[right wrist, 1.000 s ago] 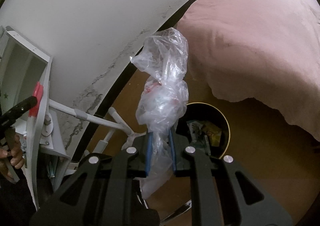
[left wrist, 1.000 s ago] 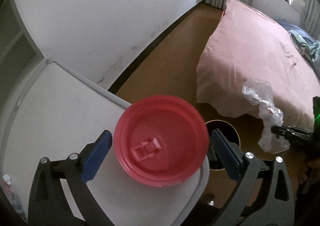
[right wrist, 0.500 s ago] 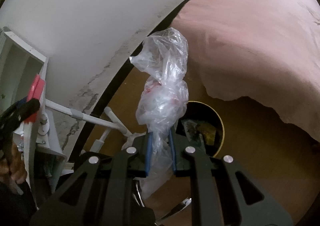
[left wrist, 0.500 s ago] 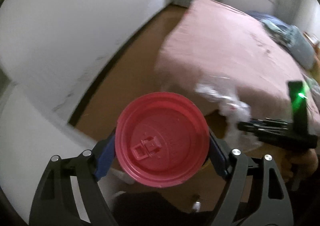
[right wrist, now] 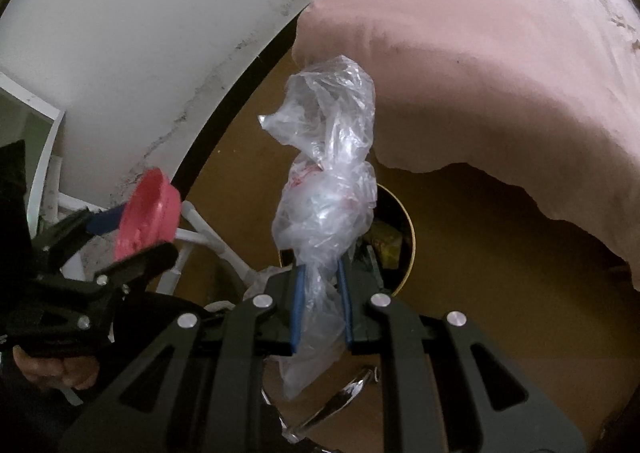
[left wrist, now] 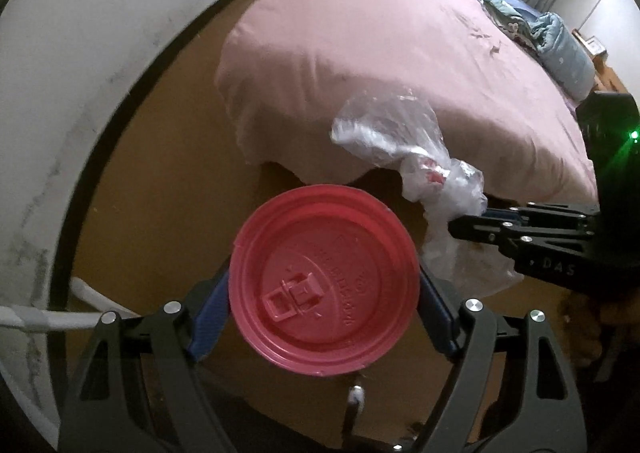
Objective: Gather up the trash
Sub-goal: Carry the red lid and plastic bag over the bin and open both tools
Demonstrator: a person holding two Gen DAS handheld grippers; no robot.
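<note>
Now, both hands are full and the bin is close.
Left gripper [left wrist: 324, 307]: its fingers are squeezed onto the two edges of the red lid [left wrist: 325, 279]. The lid is up in the air, over the brown floor [left wrist: 168, 181], not over the bin.
Right gripper [right wrist: 321, 303]: its fingers are pinched shut on the low part of the clear bag [right wrist: 326, 189]. Most of the bag stands up above the fingers and is floppy.
Bin [right wrist: 400, 237]: it sits on the floor just past the bag, near the pink bed [right wrist: 500, 73]. Some trash is already inside. The bag hides part of its rim.
Lid risk: the fingers only touch the thin rim, so I think it could pop out or tip if the squeeze slips, and then roll away under the bed.
Bag risk: it is light and may stick to a finger when let go, or float down beside the bin.
Bump risk: the two grippers are near each other, so they could knock together over the small bin.
White pipe [left wrist: 52, 319]: the left gripper could hit it if it swings low.
</note>
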